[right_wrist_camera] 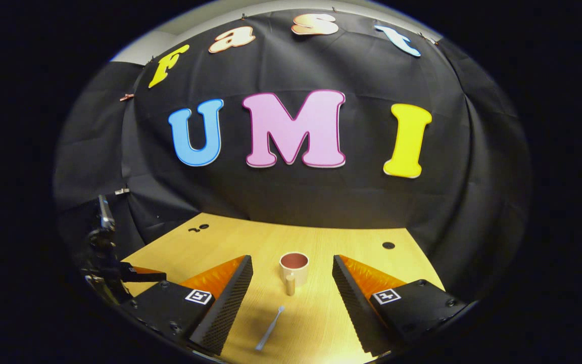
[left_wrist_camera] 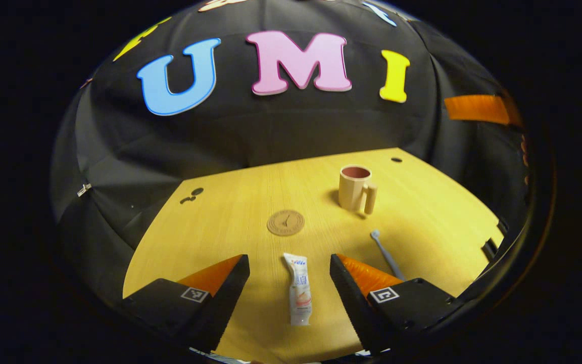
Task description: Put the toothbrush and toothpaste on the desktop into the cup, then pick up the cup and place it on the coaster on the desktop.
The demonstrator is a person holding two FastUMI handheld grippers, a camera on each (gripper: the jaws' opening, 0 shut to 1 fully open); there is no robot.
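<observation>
The job is at its start: nothing is in the tan plastic cup with a handle [left_wrist_camera: 355, 188] yet. In the left gripper view, the left gripper [left_wrist_camera: 289, 275] is wide open and holds nothing. The white squeezy toothpaste tube [left_wrist_camera: 298, 294] lies flat on the yellow wooden desk [left_wrist_camera: 230, 212], right between its fingers. The round brown coaster [left_wrist_camera: 285, 223] sits at 12 o'clock from the tube, the cup at 1 o'clock. The thin pale blue toothbrush [left_wrist_camera: 385, 254] lies at 3 o'clock.

In the right gripper view, the right gripper [right_wrist_camera: 292, 280] is open too, with the toothbrush at 6 o'clock from the cup.

Next, I think the left gripper must go down and pinch the tube.
</observation>
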